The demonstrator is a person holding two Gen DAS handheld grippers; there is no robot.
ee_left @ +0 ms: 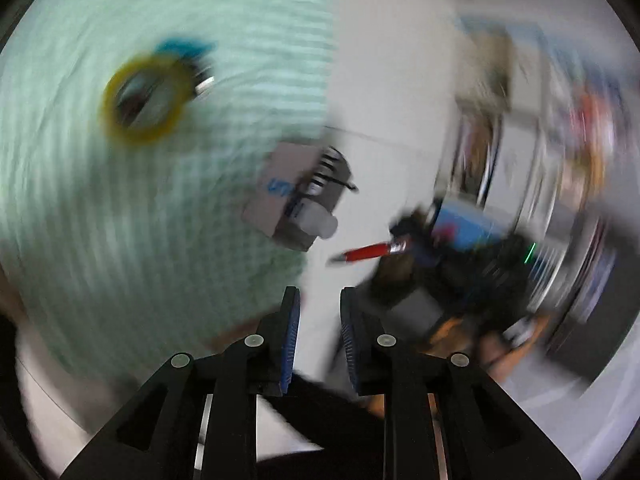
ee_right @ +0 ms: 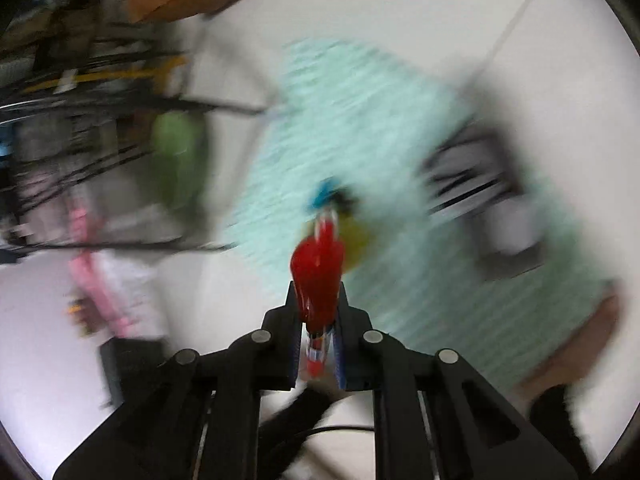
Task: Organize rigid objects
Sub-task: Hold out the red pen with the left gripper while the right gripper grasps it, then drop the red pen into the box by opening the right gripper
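Over the desk (ee_left: 380, 80), the left tool (ee_left: 319, 312) hangs empty, jaws slightly apart, with the box (ee_left: 276, 196) on the green mat (ee_left: 120, 220). From the right wrist, the right tool (ee_right: 318, 312) pinches a red pen (ee_right: 318, 272) near one end; fast swinging could loosen it.

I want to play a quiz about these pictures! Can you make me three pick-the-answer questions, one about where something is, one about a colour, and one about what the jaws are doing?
1. Where is the yellow tape ring?
A. On the green striped cloth
B. In the cardboard box
C. On the floor

2. What colour is the pen in the right gripper?
A. Blue
B. Red
C. Green

3. The left gripper jaws are:
A. Holding the ring
B. Holding the pen
C. Open, empty

Answers: 1 A, the ring lies on the cloth. 2 B, its body is red. 3 C, nothing sits between them.
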